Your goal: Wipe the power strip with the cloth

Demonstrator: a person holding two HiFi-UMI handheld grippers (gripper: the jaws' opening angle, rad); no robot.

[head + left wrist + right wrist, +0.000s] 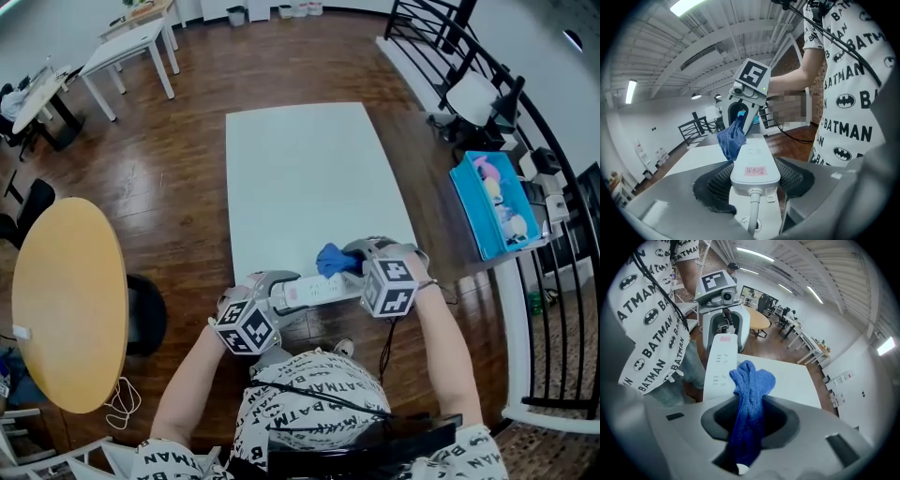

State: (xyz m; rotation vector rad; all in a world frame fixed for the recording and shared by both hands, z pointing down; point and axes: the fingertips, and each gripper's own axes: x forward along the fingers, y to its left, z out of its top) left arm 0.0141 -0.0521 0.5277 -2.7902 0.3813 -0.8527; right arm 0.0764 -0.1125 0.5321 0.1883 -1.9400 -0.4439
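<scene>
A white power strip [314,290] is held off the near edge of the white table [300,178]. My left gripper [755,180] is shut on the cord end of the strip [753,164], which carries a small pink label; its cable hangs down between the jaws. My right gripper [749,416] is shut on a blue cloth [750,394]. The cloth [335,259] lies bunched against the far end of the strip [720,364], at its right side in the head view. The two grippers face each other along the strip.
A round yellow table [67,300] stands at the left beside a black stool [145,314]. A black railing [553,281] and a blue bin [492,202] of items are at the right. White desks [127,52] stand at the far left.
</scene>
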